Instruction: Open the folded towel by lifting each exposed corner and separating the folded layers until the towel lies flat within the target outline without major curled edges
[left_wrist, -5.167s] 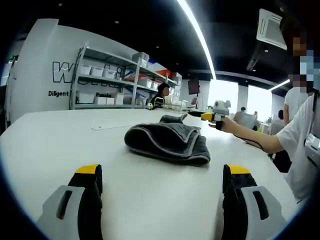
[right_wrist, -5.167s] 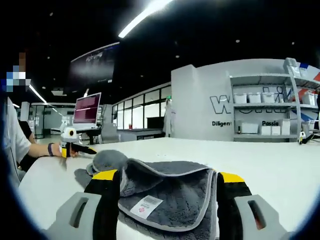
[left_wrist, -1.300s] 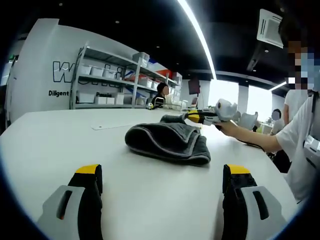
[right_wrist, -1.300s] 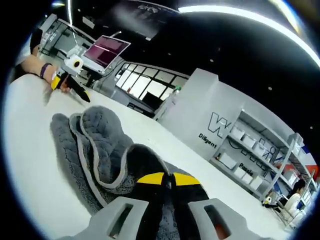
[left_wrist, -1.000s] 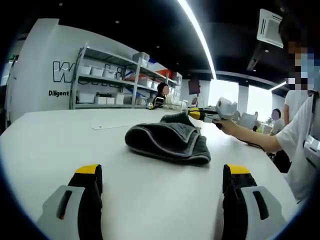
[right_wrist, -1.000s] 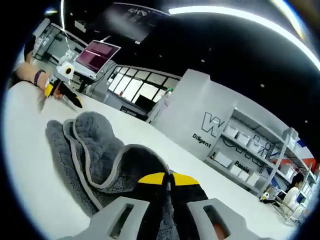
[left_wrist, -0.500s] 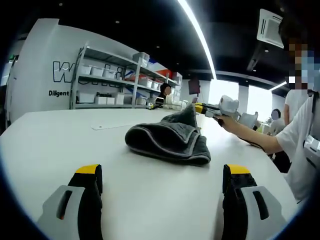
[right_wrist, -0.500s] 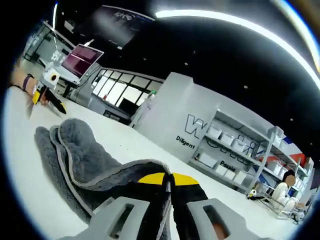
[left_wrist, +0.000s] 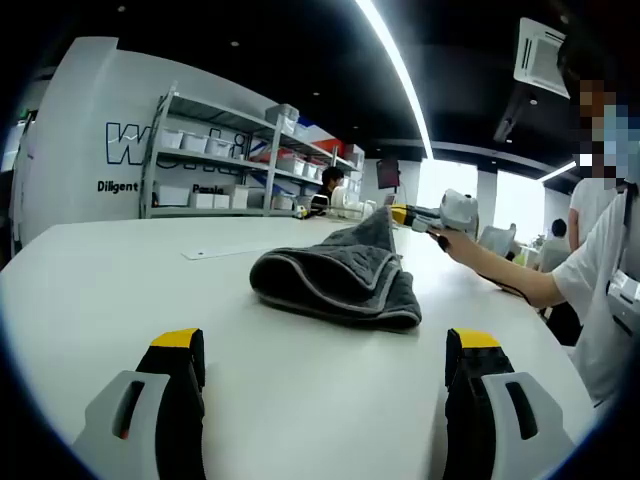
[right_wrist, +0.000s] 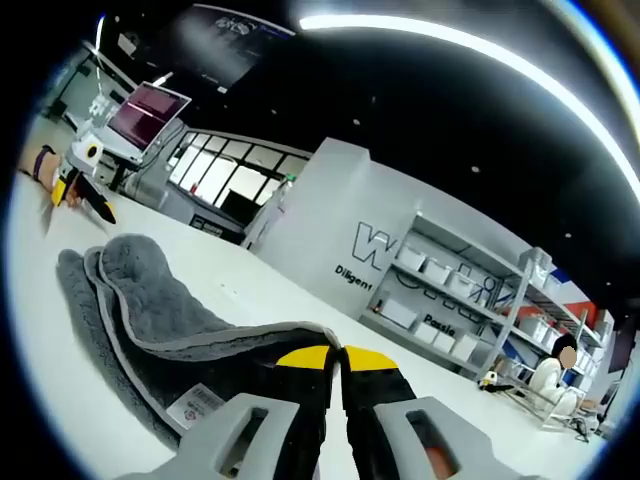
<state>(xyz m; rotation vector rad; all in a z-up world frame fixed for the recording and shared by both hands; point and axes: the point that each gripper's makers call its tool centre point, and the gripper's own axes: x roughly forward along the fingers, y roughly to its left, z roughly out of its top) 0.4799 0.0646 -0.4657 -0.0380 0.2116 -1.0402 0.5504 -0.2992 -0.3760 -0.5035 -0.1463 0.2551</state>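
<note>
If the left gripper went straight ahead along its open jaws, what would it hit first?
Most likely the towel: it lies on the table ahead of the left gripper, roughly centred between its open jaws, with bare tabletop before it. Depth is hard to judge.

A white table (left_wrist: 120, 270) fronts metal shelving (left_wrist: 215, 160) stocked with white bins (right_wrist: 440, 272).

left gripper view: low over white table (left_wrist: 120, 270), facing the folded grey microfibre towel (left_wrist: 335, 280) ahead of its jaws
right gripper view: tilted, right against same towel (right_wrist: 150, 320)
shared: towel, table, wall shelves (left_wrist: 215, 160)
</note>
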